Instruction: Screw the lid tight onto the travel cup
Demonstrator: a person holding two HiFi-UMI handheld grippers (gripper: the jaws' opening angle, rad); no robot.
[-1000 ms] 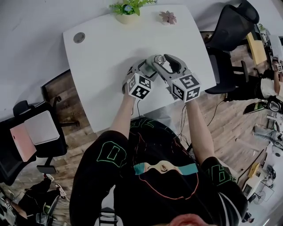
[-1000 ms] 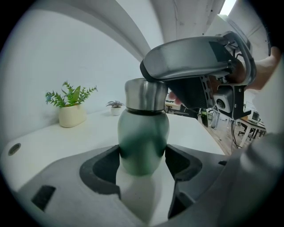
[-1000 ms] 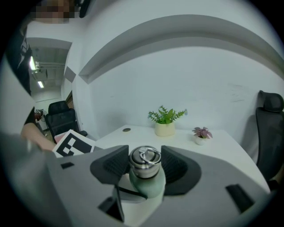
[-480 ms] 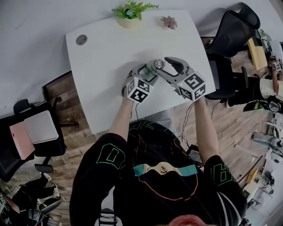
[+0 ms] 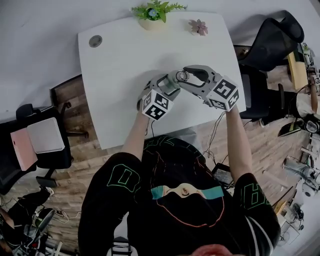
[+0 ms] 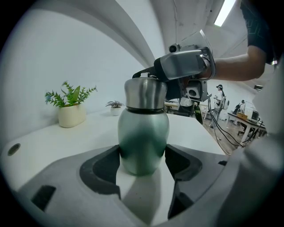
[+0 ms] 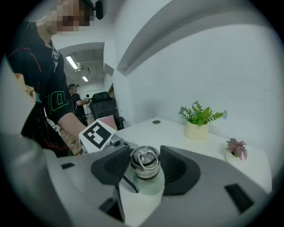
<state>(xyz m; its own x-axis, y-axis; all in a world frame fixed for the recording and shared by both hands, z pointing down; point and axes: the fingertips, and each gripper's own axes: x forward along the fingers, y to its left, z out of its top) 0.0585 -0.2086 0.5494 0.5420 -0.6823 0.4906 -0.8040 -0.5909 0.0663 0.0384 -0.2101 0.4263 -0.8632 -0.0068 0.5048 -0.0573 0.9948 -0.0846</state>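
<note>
Green metal travel cup (image 6: pixel 143 142): upright on tabletop (image 5: pixel 125 65), clamped low between your left gripper (image 5: pixel 169 86) jaws | lid (image 7: pixel 144 160): seated on cup, between your right gripper (image 5: pixel 187 75) jaws, which have just been closing and meet its sides.

One travel cup (image 6: pixel 143 142), one lid (image 6: pixel 145 94), two grippers (image 5: pixel 171 84) (image 5: pixel 187 74), two potted plants (image 5: pixel 155 12) (image 5: pixel 198 26), one table (image 5: pixel 125 65).

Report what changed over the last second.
The right gripper swung round the lid, and its jaws have just been closing on it. The left gripper stayed clamped on the cup, which did not move.
</note>
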